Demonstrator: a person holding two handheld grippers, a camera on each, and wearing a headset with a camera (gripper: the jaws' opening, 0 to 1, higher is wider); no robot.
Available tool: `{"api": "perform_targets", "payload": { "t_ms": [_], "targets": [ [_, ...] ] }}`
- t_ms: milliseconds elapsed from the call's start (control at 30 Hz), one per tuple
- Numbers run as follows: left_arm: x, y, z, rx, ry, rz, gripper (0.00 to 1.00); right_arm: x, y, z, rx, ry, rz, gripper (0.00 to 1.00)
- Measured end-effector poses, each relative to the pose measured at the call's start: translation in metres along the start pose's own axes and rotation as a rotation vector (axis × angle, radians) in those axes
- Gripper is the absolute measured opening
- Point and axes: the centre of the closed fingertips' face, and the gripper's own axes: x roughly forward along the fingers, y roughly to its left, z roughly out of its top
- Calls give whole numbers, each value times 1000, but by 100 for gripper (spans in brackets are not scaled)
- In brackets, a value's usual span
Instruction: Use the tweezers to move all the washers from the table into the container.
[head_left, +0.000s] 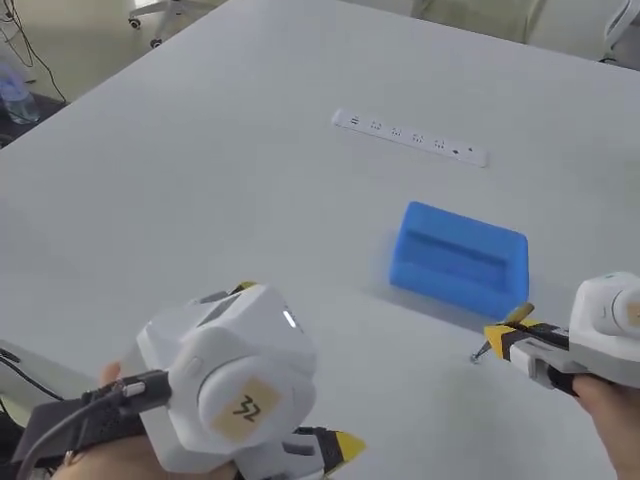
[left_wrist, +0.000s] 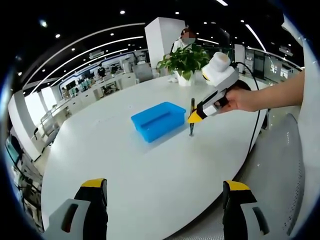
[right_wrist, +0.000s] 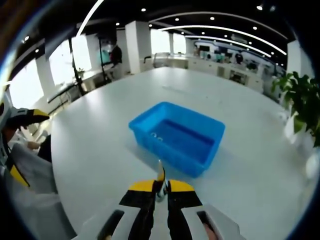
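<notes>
The tweezers (left_wrist: 191, 117) stand almost upright, long axis vertical. Their thin tip points down at the table (head_left: 200, 200), just beside a corner of the container (left_wrist: 157, 120); whether the tip touches the surface is too fine to tell. The right gripper (right_wrist: 160, 187) has its jaws pinched together on the upper end of the tweezers. In the right gripper view the silvery tip pokes out past the yellow-tipped jaws, aimed toward the near wall of the container. The left gripper (left_wrist: 164, 184) hovers low over the near side of the table with its jaws spread wide and nothing between them. In the head view its bulky white body sits at the lower left, well apart from the right gripper at the right edge. The container is a shallow rectangular tub of smooth blue plastic with rounded corners and a raised rim. Two small washers (right_wrist: 156, 136) lie on its floor near the left wall. The table is a broad, plain white matte sheet, with wide bare surface to the left of and in front of the container. A long white power strip (head_left: 410, 135) lies beyond the container, well apart from it. In the left gripper view the table's curved edge runs close behind the right gripper, and a leafy plant (left_wrist: 185, 60) stands at the far end.
</notes>
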Motion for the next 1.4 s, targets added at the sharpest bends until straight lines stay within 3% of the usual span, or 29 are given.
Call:
{"api": "perform_targets", "payload": {
  "t_ms": [300,433,533,900,1133,1400],
  "targets": [
    [3,-2,2,-8,-12,-7,99,-2,6,1,-10,-19,-15,3],
    [4,-4,4,-7,-19,-10,99,1,-1,1,-7,-22,-18,3],
    [3,-4,4,-8,-24,-12,99,3,1,1,-45,-21,-26,2],
    [-1,1,-1,-10,-16,5,99,8,-7,1,-34,-11,-38,2],
    [-4,4,0,-1,-15,17,99,8,-7,0,-45,14,-22,3],
    [-3,3,-2,6,-1,14,99,1,-10,13,-23,-18,-7,3]
  ]
}}
